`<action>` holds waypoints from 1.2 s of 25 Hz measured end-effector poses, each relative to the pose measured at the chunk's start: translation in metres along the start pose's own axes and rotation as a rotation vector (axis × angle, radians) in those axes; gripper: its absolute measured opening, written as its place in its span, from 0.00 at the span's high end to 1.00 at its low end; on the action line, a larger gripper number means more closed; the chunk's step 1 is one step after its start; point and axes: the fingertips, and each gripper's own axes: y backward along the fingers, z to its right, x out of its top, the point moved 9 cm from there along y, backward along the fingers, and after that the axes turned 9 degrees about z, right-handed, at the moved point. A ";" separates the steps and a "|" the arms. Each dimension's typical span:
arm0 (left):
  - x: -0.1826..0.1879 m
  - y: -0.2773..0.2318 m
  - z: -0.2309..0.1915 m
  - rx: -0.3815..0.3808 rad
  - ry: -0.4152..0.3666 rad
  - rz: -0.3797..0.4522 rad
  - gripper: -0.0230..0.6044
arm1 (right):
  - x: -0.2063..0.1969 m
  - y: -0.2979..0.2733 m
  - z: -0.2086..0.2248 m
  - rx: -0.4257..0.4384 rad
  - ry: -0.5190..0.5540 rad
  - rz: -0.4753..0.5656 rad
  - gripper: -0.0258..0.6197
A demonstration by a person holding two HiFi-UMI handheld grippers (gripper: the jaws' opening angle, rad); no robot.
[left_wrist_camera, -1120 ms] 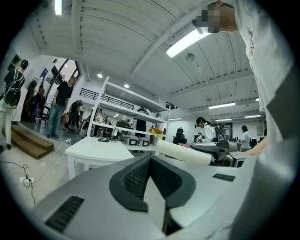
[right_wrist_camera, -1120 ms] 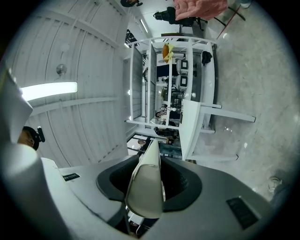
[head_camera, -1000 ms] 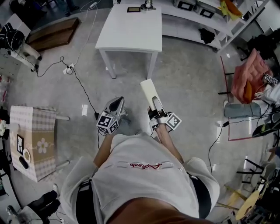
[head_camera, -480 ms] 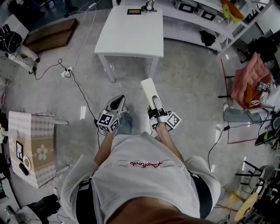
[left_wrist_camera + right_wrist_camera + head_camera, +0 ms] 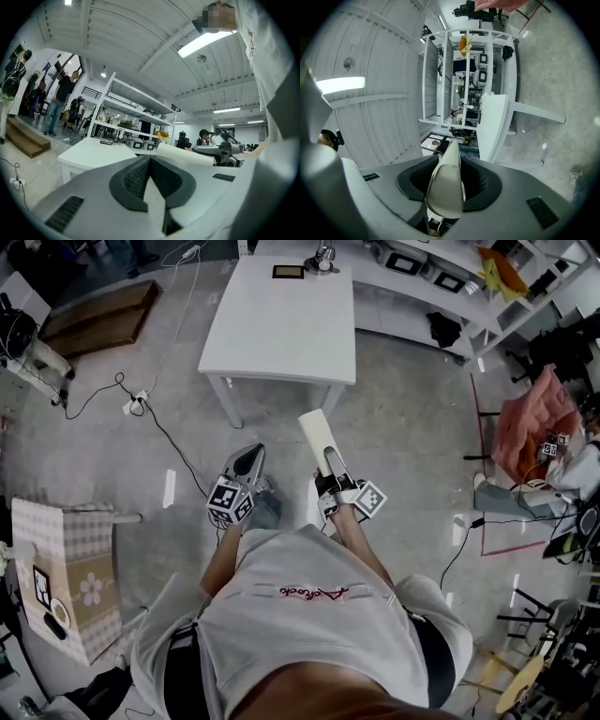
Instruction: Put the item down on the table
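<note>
The white table (image 5: 281, 329) is looking closer to the person (image 5: 309, 615) than it was a second ago. The grey floor (image 5: 412, 427) is sliding back under them. Both claws are staying in the same spot in front of the chest.

The right claw (image 5: 330, 472) is squeezing the item (image 5: 319, 435), a long pale thing, by its near end. In the right gripper view the dark pads (image 5: 480, 183) are pressing on it from both sides. The item (image 5: 447, 180) is sticking straight out ahead of the claw. It is hanging in the air over the floor, not yet over the table. Its far end is pointing toward the table's near edge.

The left claw (image 5: 249, 456) is sitting just beside the right one. It is pinched together with nothing inside it. In the left gripper view its tips are meeting in the middle, and the item (image 5: 185, 153) is showing just to the right. The table (image 5: 89, 150) is standing ahead.

Farther out, a small dark flat thing (image 5: 287, 271) and a shiny thing (image 5: 321, 257) are sitting at the far end of the table. White shelves (image 5: 441, 282) are standing behind it. A black cable (image 5: 164, 423) is lying across the floor on the left. A cloth-covered table (image 5: 70, 549) is standing at the far left. A pink cloth (image 5: 525, 423) is hanging at the right.
</note>
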 end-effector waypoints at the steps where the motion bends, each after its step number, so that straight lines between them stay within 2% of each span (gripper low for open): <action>1: 0.002 -0.007 -0.007 -0.004 0.003 -0.002 0.94 | 0.001 -0.008 0.000 -0.005 0.001 0.004 0.70; 10: 0.028 -0.056 -0.079 -0.026 0.006 -0.010 0.94 | -0.003 -0.094 0.005 -0.027 0.019 0.036 0.70; 19: 0.045 -0.095 -0.158 -0.035 0.005 -0.007 0.94 | -0.017 -0.183 0.011 0.004 0.032 0.045 0.70; 24: 0.048 -0.111 -0.187 -0.054 0.006 -0.021 0.94 | -0.021 -0.210 0.019 -0.014 0.040 0.054 0.70; 30: 0.041 -0.120 -0.202 -0.076 0.024 -0.044 0.94 | -0.025 -0.218 0.028 -0.046 0.043 0.080 0.70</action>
